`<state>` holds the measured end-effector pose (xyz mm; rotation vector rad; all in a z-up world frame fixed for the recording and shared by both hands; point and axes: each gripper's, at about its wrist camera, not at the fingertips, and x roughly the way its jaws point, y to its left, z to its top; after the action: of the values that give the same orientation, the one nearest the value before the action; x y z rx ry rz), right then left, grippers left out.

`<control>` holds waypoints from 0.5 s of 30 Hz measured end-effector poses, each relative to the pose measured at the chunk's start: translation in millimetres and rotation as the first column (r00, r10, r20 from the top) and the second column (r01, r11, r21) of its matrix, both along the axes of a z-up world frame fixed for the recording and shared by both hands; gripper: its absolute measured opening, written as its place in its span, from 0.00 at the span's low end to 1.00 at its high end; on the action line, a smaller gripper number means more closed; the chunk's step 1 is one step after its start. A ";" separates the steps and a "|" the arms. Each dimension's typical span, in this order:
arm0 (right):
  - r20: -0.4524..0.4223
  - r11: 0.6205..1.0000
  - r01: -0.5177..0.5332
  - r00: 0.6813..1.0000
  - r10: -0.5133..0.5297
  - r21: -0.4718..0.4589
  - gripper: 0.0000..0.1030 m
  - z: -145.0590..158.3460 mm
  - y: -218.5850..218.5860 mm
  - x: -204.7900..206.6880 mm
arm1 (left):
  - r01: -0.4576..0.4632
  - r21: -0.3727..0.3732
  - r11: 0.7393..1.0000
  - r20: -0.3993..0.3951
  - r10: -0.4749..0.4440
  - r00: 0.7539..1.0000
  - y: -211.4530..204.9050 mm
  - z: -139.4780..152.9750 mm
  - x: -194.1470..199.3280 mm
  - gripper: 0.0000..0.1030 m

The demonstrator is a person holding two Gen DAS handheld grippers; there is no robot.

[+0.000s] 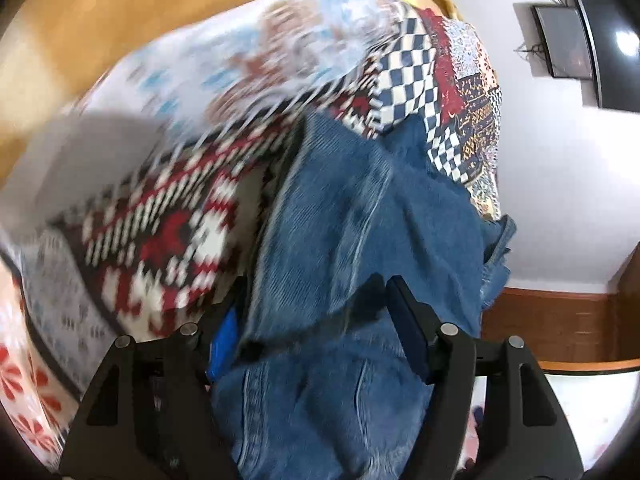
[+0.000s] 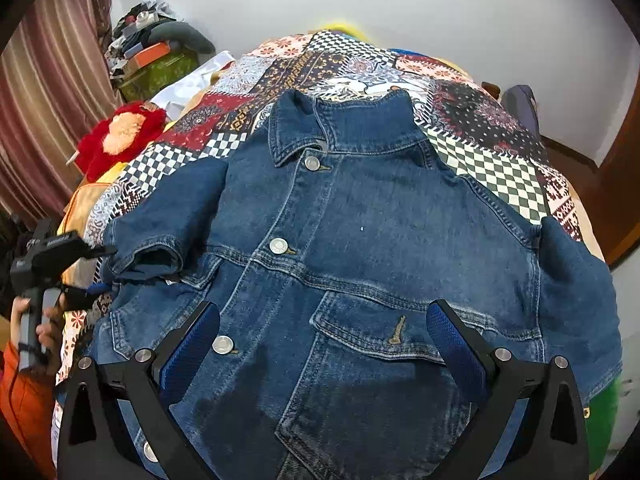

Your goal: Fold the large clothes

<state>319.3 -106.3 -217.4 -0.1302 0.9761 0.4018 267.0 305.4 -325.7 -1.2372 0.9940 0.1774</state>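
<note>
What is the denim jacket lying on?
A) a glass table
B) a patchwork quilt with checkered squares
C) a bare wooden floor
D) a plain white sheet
B: in the right wrist view the denim jacket lies spread, front up, on a patchwork quilt with checkered and red patterned squares.

Even, soft indoor light is filling both views. Motion blur is smearing the patchwork bedspread in the left wrist view; glare is showing on a dark panel. Right view is staying sharp. Fisheye bending and black vignetting are crowding the edges.
</note>
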 end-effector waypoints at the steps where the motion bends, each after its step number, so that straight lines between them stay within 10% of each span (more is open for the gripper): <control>1: -0.002 1.000 0.004 1.000 -0.004 -0.003 1.00 -0.8 -1.7 0.7 | 0.007 0.031 1.000 -0.003 -0.007 1.000 0.1 2.7 3.8 0.65; 6: -0.014 0.999 0.035 0.999 -0.035 0.012 1.00 -0.8 -14.1 3.9 | 0.088 0.290 0.953 -0.006 -0.090 0.996 -6.8 40.0 22.8 0.13; 15: 0.022 0.996 0.068 0.997 -0.069 0.052 1.00 14.0 -38.2 3.5 | 0.165 0.657 0.735 0.117 -0.316 0.942 -63.3 168.1 55.0 0.06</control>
<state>322.8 -144.5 -203.4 -0.0550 0.9431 0.3608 322.0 242.1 -157.5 -0.4708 0.7879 0.1514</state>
